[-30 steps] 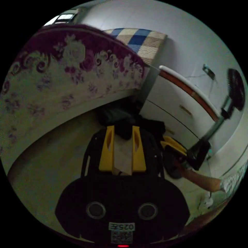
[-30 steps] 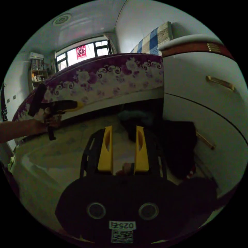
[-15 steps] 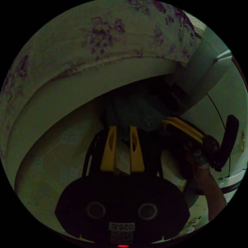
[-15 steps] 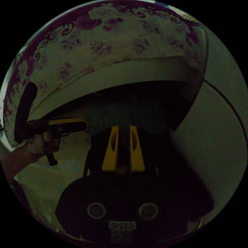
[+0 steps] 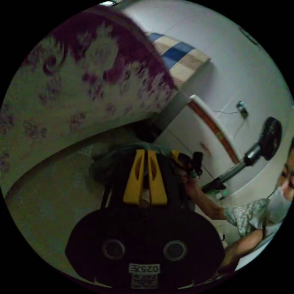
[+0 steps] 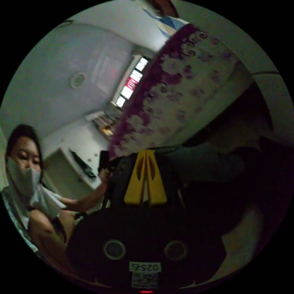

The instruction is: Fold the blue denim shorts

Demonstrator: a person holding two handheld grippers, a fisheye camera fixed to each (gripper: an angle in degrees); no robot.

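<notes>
Left gripper (image 5: 146, 151) and right gripper (image 6: 146, 151) — yellow jaws now pinched together on dim blue denim shorts (image 6: 202, 162), earlier apart above the heap; soft crumpled cloth lies beside purple-flowered fabric mattress side (image 5: 76, 92) and smooth white cabinet (image 5: 196, 134)

Bedroom, floral bed (image 5: 76, 92), white dresser (image 5: 208, 137)

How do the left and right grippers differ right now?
The left gripper's jaws show a thin gap; the right gripper's jaws meet at the tips. In its own view, the shorts bunch left of the left gripper, but they trail off rightward from the right gripper. Both have yellow jaws and look clamped on the shorts.
</notes>
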